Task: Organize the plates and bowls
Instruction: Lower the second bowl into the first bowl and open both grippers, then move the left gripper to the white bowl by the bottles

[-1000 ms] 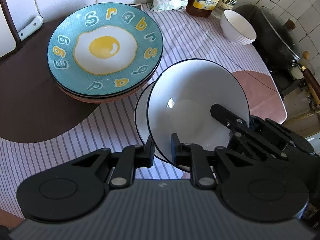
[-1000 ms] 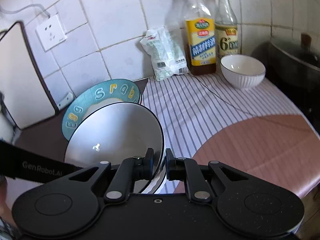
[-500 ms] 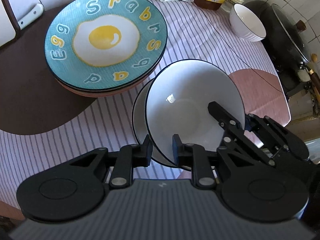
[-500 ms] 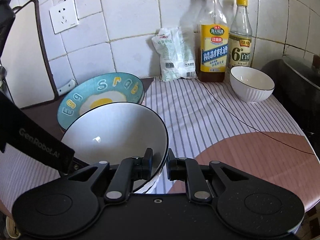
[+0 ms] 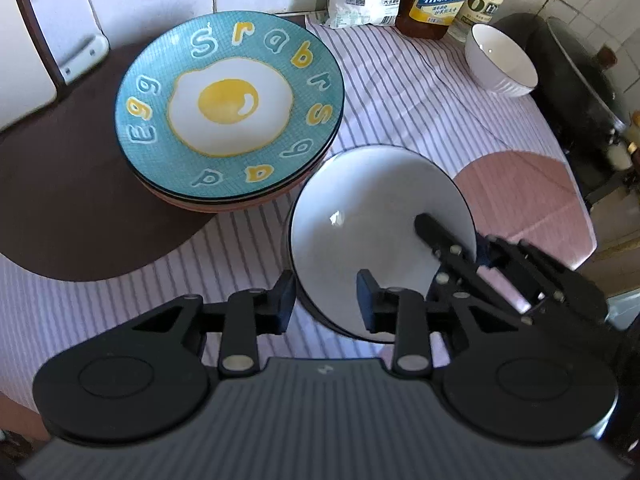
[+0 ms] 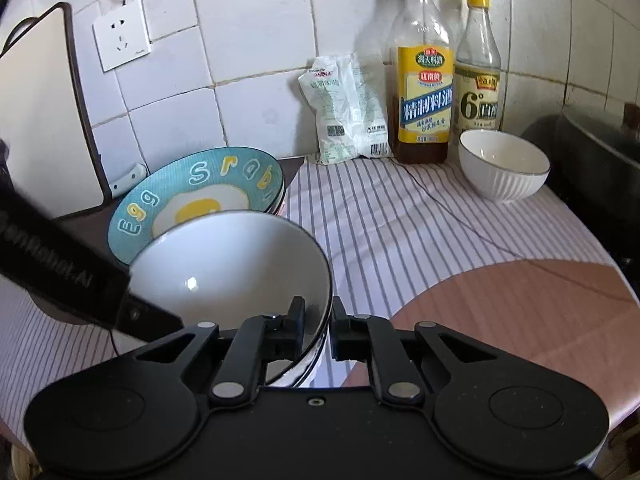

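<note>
Two grippers at one nested stack of white bowls (image 5: pixel 376 232) on striped cloth, just right of egg-plate pile (image 5: pixel 228 108). Left gripper (image 5: pixel 326 300) spread wide, fingers straddling near rim, gripping nothing. Right gripper (image 6: pixel 317 320) narrowed onto top bowl's rim, seemingly pinching it. Step: nesting looks done; next, free rim, fetch ribbed bowl (image 6: pixel 503 168) far right.
</note>
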The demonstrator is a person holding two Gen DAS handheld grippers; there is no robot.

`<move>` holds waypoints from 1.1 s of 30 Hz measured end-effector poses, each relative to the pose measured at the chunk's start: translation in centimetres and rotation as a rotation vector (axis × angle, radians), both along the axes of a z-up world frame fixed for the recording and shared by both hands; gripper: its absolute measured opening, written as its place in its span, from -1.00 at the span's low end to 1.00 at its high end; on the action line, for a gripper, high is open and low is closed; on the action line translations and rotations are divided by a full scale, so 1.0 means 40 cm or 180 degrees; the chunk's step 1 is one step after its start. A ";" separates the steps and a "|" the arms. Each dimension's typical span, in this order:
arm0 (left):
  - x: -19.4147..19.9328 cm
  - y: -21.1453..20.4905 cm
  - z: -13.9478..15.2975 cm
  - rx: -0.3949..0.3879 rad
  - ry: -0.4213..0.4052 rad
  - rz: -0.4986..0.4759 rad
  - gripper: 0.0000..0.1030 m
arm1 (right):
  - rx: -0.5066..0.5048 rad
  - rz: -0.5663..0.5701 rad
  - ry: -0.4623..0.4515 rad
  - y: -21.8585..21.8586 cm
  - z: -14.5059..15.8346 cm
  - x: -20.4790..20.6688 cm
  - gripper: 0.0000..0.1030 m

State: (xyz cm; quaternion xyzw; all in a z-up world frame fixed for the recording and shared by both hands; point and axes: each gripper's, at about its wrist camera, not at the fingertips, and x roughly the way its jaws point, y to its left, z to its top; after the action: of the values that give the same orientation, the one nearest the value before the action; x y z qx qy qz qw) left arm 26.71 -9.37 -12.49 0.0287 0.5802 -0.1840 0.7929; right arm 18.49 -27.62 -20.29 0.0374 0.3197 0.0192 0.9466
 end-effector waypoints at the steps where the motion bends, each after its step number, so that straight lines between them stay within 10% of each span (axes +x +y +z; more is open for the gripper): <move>1: -0.008 0.002 0.003 0.0031 -0.0052 -0.0006 -0.40 | -0.0063 -0.0021 -0.0006 0.005 -0.002 0.001 -0.76; 8: -0.016 0.021 0.020 0.0021 -0.0115 -0.0005 -0.37 | -0.0008 0.0006 -0.0034 0.006 0.003 0.003 -0.71; 15: -0.013 0.029 0.069 -0.0103 -0.0127 -0.0074 -0.21 | 0.0298 -0.0016 -0.0184 -0.056 0.079 -0.047 -0.25; 33: 0.048 -0.123 0.224 -0.0469 -0.0684 -0.1015 0.01 | -0.0218 -0.0234 -0.0590 -0.228 0.179 -0.076 0.34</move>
State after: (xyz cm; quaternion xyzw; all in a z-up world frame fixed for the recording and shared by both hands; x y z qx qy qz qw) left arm 28.64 -14.28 -3.54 0.0815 0.4653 -0.3450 0.8110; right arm 15.47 -36.74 -13.13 0.0148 0.2297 -0.0231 0.9729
